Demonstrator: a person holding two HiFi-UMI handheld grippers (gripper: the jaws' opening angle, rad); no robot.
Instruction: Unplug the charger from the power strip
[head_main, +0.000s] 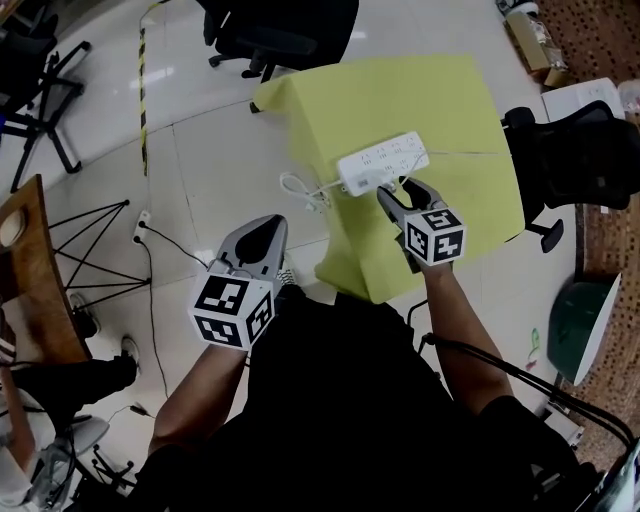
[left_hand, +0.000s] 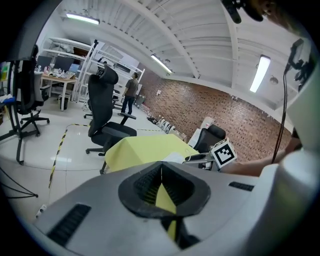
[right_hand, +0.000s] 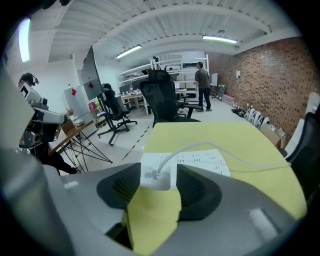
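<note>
A white power strip (head_main: 383, 160) lies on the table under a yellow-green cloth (head_main: 430, 95). In the right gripper view a white charger (right_hand: 155, 181) sits in the strip's (right_hand: 202, 162) near end, and its white cable (right_hand: 200, 147) arcs away to the right. My right gripper (head_main: 402, 192) (right_hand: 159, 171) is open, with one jaw on each side of the charger and no pad visibly pressing it. My left gripper (head_main: 262, 235) (left_hand: 161, 169) hangs shut and empty off the table's near left corner, over the floor.
A loop of white cable (head_main: 300, 190) hangs off the table's left edge. Black office chairs stand behind the table (head_main: 285, 30) and to its right (head_main: 580, 155). A wooden table (head_main: 30, 270) is at the left and a green bin (head_main: 580, 325) at the right.
</note>
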